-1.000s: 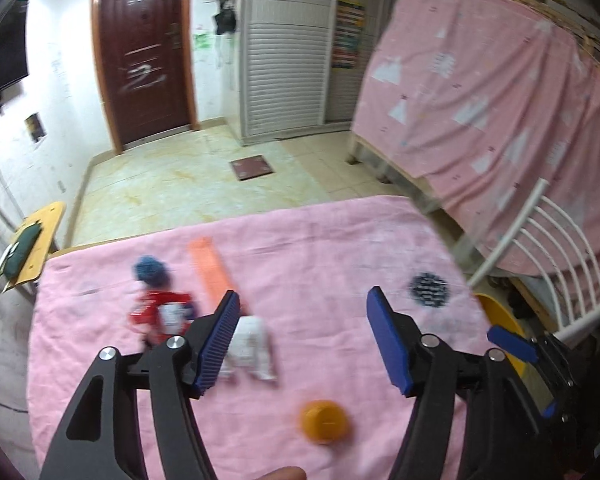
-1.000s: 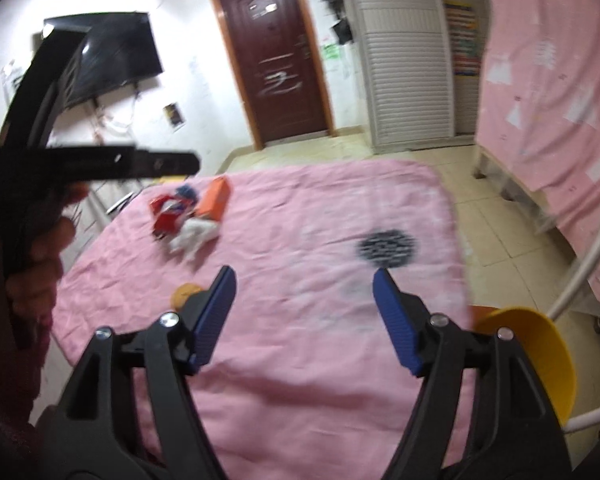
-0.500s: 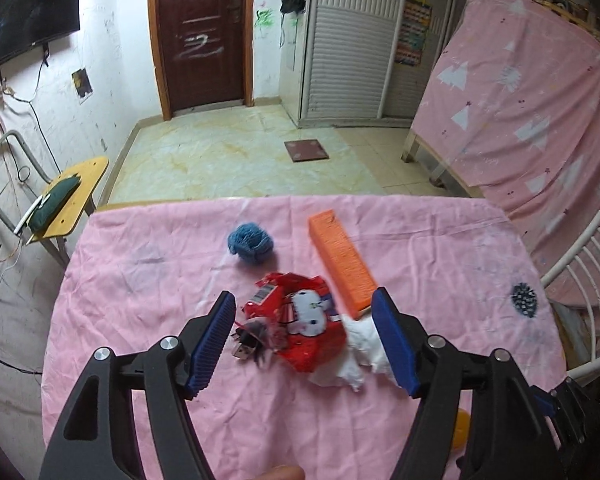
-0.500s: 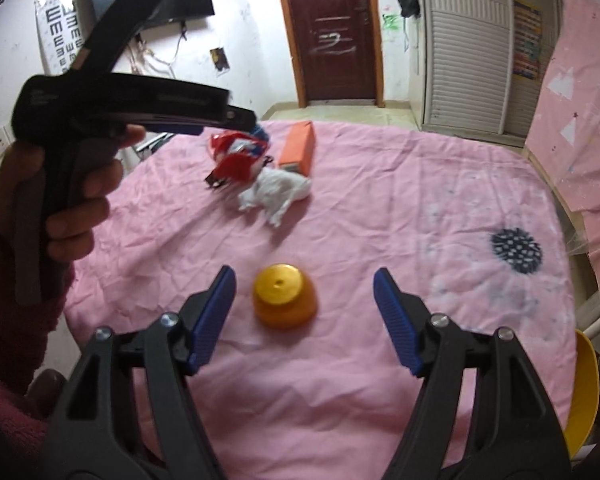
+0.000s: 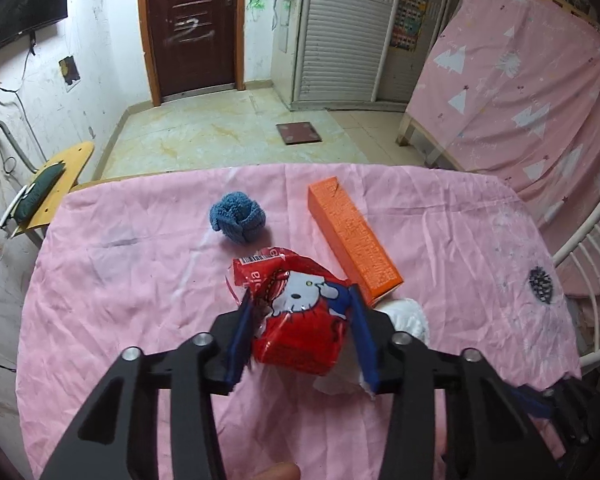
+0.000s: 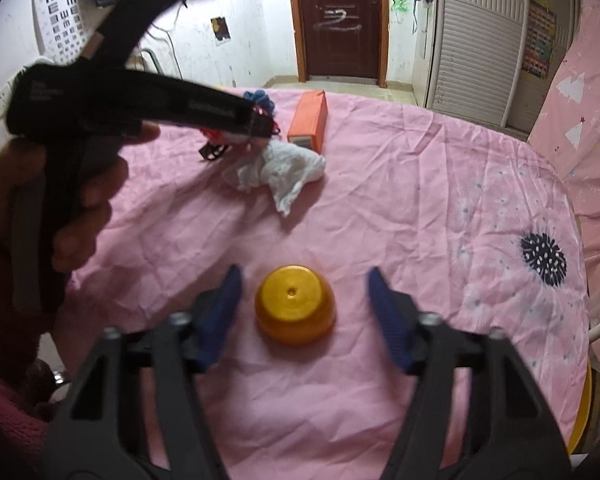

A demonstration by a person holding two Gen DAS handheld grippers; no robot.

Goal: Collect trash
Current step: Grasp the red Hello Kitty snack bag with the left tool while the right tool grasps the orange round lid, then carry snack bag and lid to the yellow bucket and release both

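Left wrist: hand-held gripper clamping red wrapper.

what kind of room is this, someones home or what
Most likely a lived-in home room, a bedroom or small flat. A table under a pink cloth stands near a dark wooden entry door, a louvred wardrobe and a bed frame draped in a pink sheet.

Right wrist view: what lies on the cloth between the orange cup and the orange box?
A crumpled white tissue lies between the cup and the box, touching the box's near end; bare pink cloth separates it from the cup. The right wrist view shows this.
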